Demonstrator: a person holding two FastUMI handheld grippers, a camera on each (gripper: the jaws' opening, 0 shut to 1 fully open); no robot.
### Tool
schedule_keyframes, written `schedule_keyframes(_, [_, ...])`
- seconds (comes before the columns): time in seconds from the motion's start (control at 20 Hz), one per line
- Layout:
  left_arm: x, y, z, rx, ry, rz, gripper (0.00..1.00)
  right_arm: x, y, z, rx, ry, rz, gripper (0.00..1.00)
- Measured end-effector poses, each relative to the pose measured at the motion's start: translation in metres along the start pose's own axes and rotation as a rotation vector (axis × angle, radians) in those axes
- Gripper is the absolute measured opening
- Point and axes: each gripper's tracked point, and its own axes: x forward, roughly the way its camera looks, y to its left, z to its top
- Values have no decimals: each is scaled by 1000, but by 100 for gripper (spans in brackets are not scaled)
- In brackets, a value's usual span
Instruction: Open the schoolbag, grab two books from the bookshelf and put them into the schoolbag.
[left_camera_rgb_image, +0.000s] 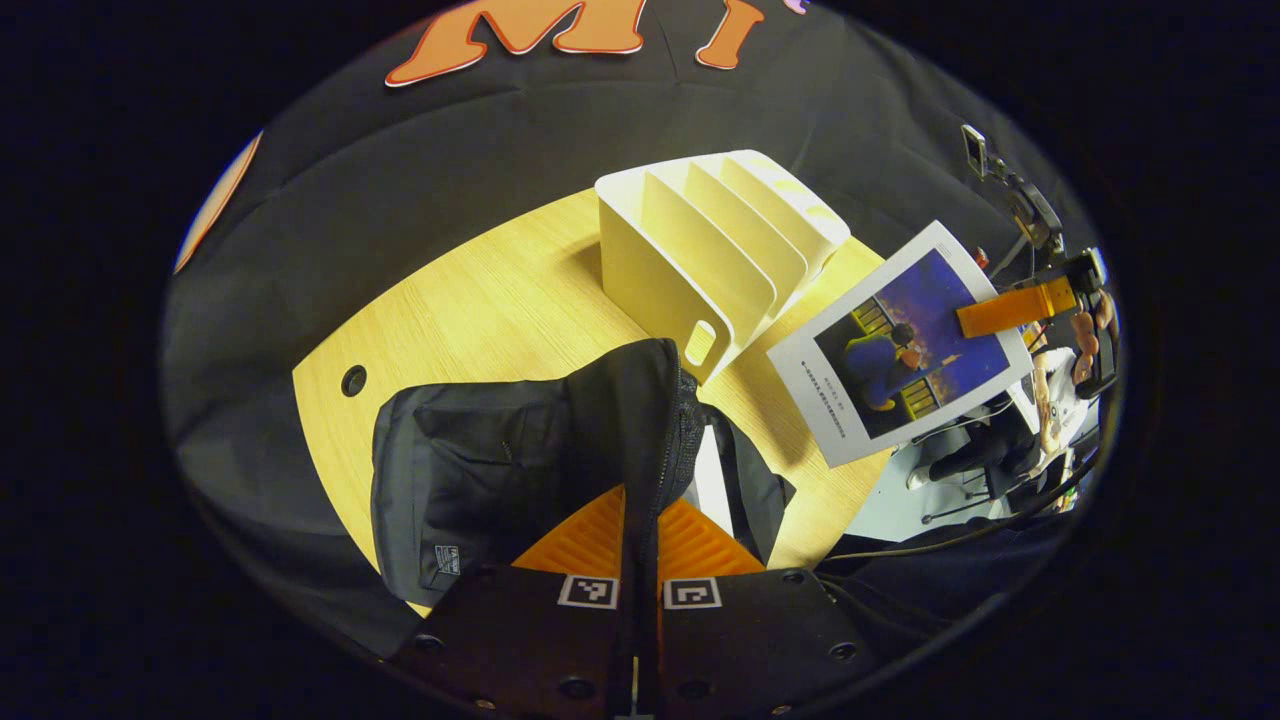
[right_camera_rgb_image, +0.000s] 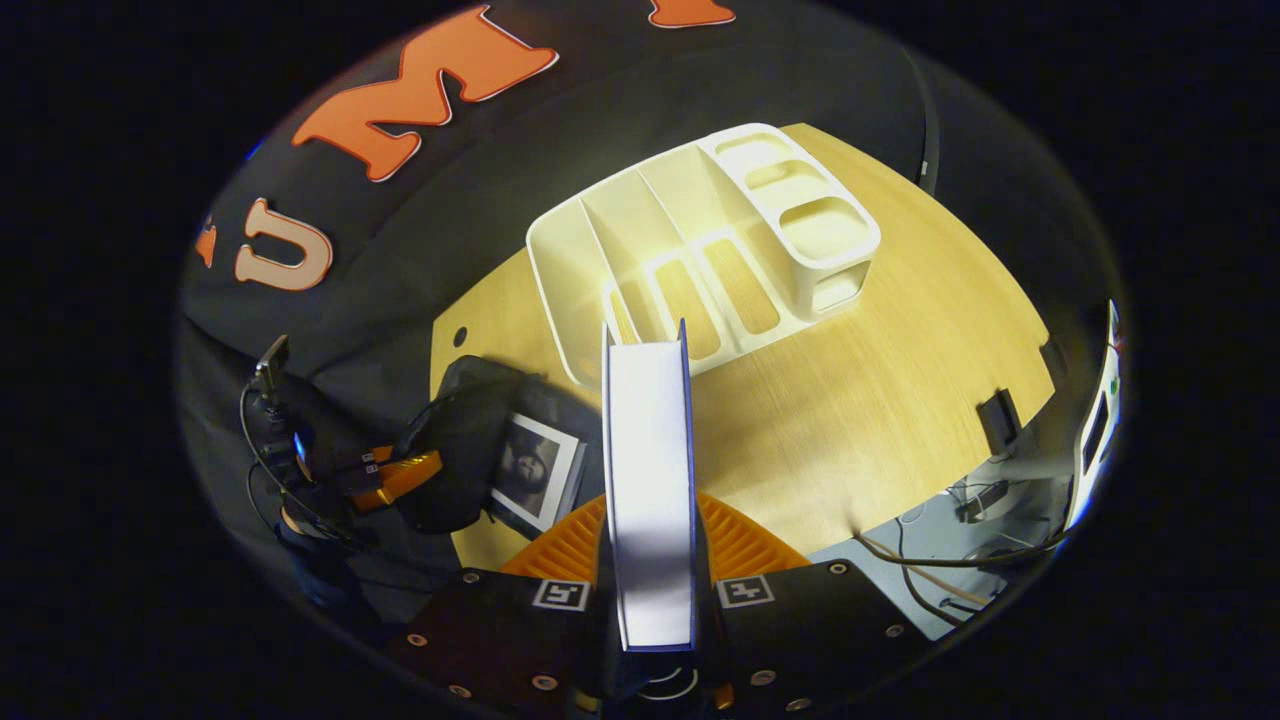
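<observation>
The black schoolbag (left_camera_rgb_image: 480, 470) lies on the wooden table (left_camera_rgb_image: 480, 300), and my left gripper (left_camera_rgb_image: 640, 515) is shut on its zippered opening edge, holding it up. Behind it stands the white bookshelf (left_camera_rgb_image: 710, 260), its slots showing no books. To the right, the other gripper (left_camera_rgb_image: 1010, 310) holds a blue-covered book (left_camera_rgb_image: 905, 345) in the air above the table's edge. In the right gripper view that book (right_camera_rgb_image: 648, 470) runs edge-on between the fingers of my right gripper (right_camera_rgb_image: 650, 525), which is shut on it. Another book (right_camera_rgb_image: 535, 470) lies inside the open schoolbag (right_camera_rgb_image: 460, 420), by the left gripper (right_camera_rgb_image: 400, 475).
The bookshelf (right_camera_rgb_image: 700, 250) has a small three-cup tray at its right end. A cable hole (left_camera_rgb_image: 353, 380) sits near the table's left edge. A small black block (right_camera_rgb_image: 1000, 415) is at the table's right edge, with cables (right_camera_rgb_image: 930, 565) on the floor beyond it.
</observation>
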Motion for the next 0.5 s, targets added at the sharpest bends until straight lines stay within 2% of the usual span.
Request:
schedule_keyframes(0.25, [-3, 2, 2, -8, -9, 10, 3, 7, 13, -6, 70, -32, 101, 31])
schedule_keyframes(0.5, [-14, 5, 5, -6, -22, 14, 3, 18, 36, -22, 133, -51, 242, 31])
